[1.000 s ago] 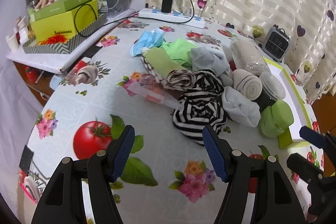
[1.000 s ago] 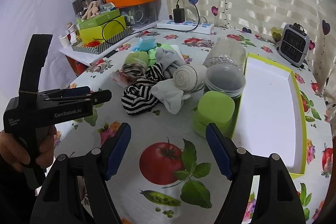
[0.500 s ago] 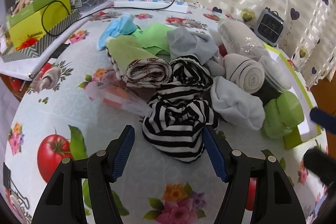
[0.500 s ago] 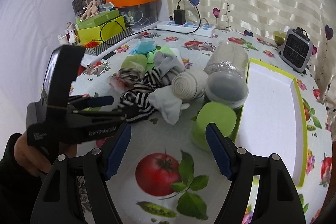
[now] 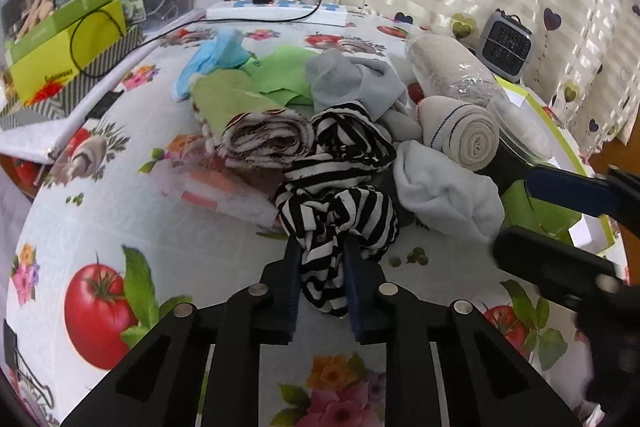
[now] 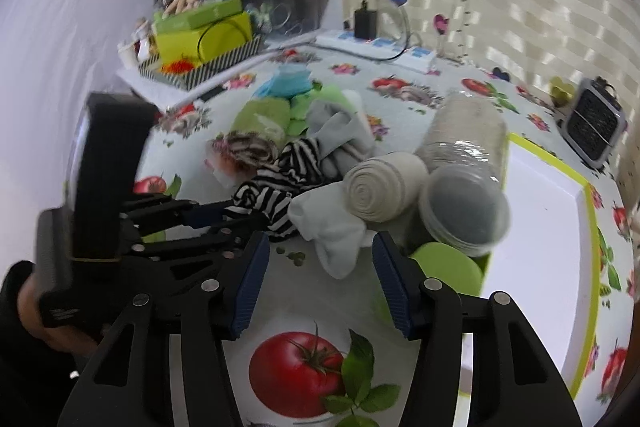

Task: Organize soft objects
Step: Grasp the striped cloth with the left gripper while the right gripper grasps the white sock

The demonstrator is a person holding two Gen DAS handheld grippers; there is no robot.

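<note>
A pile of soft items lies mid-table. My left gripper [image 5: 320, 259] is shut on the near end of a black-and-white striped cloth [image 5: 340, 203], which also shows in the right wrist view [image 6: 276, 187]. Beside it lie a white sock [image 5: 444, 191], a rolled beige bandage [image 5: 460, 135], a grey sock [image 5: 352, 79], a green towel roll [image 5: 240, 111] and a blue cloth [image 5: 216, 59]. My right gripper [image 6: 318, 259] is open and empty, just in front of the white sock [image 6: 332, 231]. The left gripper [image 6: 224, 217] shows at the left in that view.
A white tray with a lime rim [image 6: 548, 227] lies at the right, with a green container [image 6: 448, 267] and clear plastic jars [image 6: 464, 211] against it. A small heater [image 6: 592, 123], a power strip [image 5: 276, 13] and stacked boxes [image 5: 68, 47] stand at the back.
My left gripper moved forward and closed on the striped cloth. My right gripper moved forward towards the white sock and stays open.
</note>
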